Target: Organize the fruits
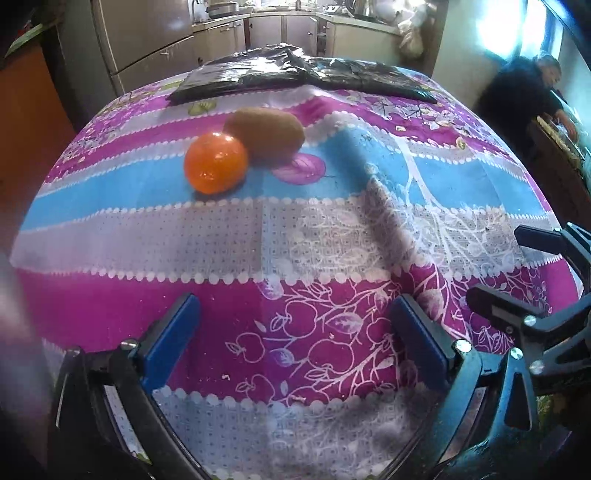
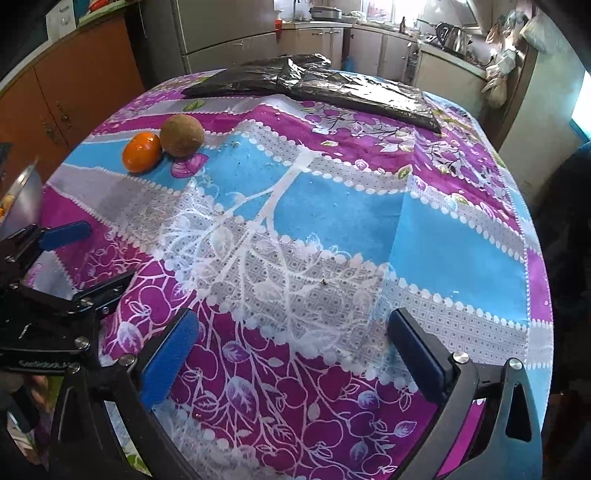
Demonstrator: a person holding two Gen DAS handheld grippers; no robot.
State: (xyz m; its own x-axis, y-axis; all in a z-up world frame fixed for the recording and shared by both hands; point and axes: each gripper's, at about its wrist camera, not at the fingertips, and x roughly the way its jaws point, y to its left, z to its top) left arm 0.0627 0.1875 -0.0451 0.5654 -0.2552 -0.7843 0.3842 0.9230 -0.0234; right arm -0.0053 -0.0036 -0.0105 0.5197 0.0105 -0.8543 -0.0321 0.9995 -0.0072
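We hold both the left hand-held gripper (image 1: 295, 332) and the right hand-held gripper (image 2: 291, 343) released, empty; orange (image 1: 215, 163) touches kiwi (image 1: 265, 133); no readable writing

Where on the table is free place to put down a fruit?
Free: the wide cloth between the grippers and the black bag, right of the kiwi. Crowded: the left side, where orange and kiwi touch.

Pale kitchen cabinets (image 2: 369, 44), tall refrigerator (image 2: 221, 33), orange wooden cupboards (image 2: 74, 92), bright window (image 1: 517, 26)
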